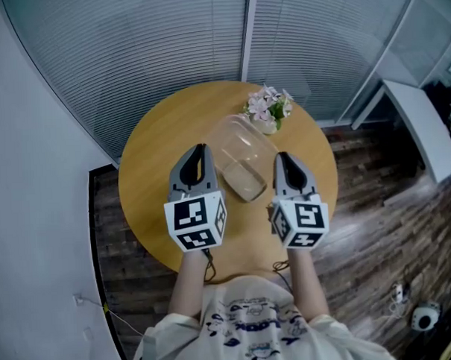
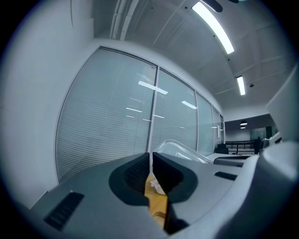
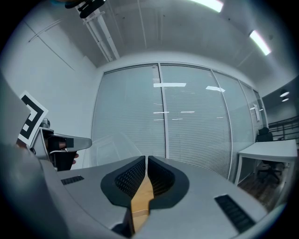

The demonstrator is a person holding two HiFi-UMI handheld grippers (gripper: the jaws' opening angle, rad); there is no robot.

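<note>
Nearest, head view: the person's forearms, then the two marker cubes, both over the near half of the round table (image 1: 153,145).

- Left gripper (image 1: 202,150) was clenched, jaw tips met, nothing between them.
- Right gripper (image 1: 283,157) was likewise clenched and empty.
- A clear plastic container (image 1: 242,156) sat on the table between the two grippers, just beside each. Contact with either could not be judged from above.
- A small pot of flowers (image 1: 268,106) stood just ahead of the container, near the far rim.

View differences:
- Only the head view showed the whole layout and the table's outline.
- The left gripper view showed the container's rounded top rising past the shut jaws to their right. A sliver of tabletop and a pale blossom showed in the slot below the tips.
- The right gripper view caught the left gripper's cube at its left edge. There the container was only a faint glassy outline against the blinds (image 3: 196,121), hard to make out.

Hidden or cut off: the gripper bodies covered most of the table in both gripper views, and the container's contents were unclear.

Room: there was broad bare tabletop left of the left gripper. A narrower strip lay right of the right gripper, then the rim and wooden floor (image 1: 376,206). The glazed wall stood close behind the far rim. A white desk (image 1: 421,122) stood well off to the right.
</note>
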